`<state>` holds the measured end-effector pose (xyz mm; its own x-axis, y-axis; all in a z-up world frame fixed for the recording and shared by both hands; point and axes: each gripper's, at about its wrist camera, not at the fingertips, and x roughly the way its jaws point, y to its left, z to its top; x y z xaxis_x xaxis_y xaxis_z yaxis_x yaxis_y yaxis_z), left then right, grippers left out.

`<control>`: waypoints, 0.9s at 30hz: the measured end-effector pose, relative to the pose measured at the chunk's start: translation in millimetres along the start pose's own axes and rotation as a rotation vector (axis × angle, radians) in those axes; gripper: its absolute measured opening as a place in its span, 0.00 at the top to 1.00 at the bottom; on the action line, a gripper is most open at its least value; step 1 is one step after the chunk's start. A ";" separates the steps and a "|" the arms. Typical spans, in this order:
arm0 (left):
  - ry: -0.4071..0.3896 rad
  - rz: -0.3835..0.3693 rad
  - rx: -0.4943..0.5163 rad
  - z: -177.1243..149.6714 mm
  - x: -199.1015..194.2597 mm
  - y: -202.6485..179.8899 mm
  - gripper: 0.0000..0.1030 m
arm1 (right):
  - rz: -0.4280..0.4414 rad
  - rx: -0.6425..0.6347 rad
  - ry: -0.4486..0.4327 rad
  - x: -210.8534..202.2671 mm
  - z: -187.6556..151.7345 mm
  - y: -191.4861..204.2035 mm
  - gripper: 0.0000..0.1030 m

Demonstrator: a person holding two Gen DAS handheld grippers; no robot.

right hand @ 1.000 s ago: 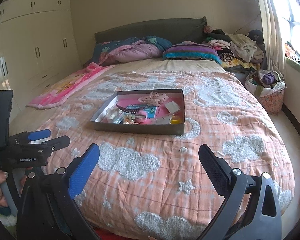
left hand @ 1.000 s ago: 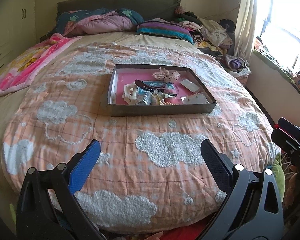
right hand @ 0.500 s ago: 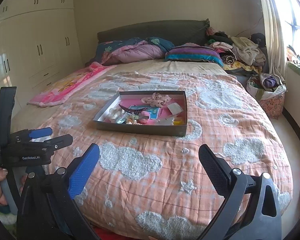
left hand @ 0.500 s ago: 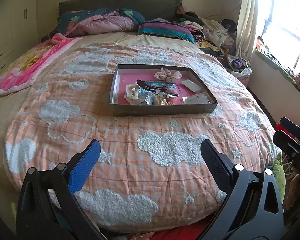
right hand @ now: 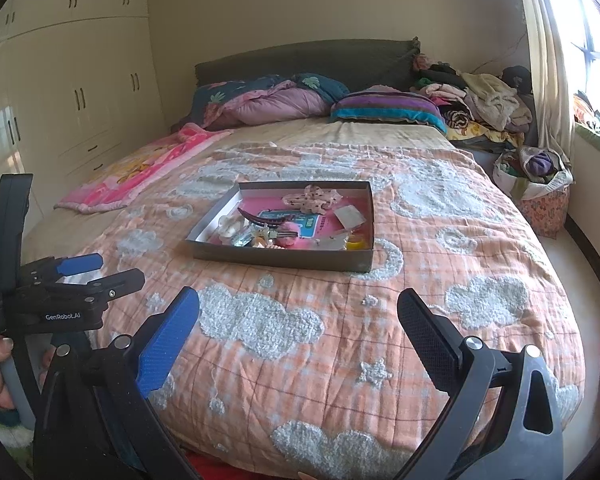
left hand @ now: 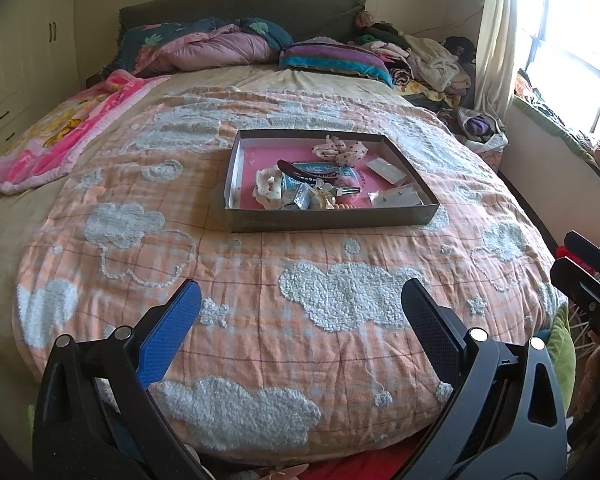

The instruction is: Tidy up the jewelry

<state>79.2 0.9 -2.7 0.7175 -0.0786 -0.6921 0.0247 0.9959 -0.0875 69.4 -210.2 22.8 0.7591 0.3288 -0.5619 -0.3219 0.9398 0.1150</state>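
The left tool (left hand: 300, 308) and the right tool (right hand: 298, 312) both hang over the near edge of the bed (left hand: 236, 288), each with its jaws wide apart and holding nothing. The shallow box (left hand: 328, 222) with the jewelry (left hand: 300, 196) lies on the orange quilt (right hand: 440, 264), well apart from both tools.
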 end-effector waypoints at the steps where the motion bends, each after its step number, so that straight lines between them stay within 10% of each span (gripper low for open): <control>1: -0.001 0.000 0.001 0.0 -0.1 -0.1 0.09 | 0.000 0.000 -0.001 -0.2 0.0 0.1 0.04; 27: 0.000 -0.004 0.003 -0.3 -1.7 2.1 0.09 | -0.011 0.005 0.001 -5.4 0.9 -1.6 0.04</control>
<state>77.8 3.1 -1.9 0.7177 -0.0821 -0.6915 0.0294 0.9957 -0.0877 66.3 -213.4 26.4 0.7622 0.3182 -0.5638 -0.3106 0.9438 0.1127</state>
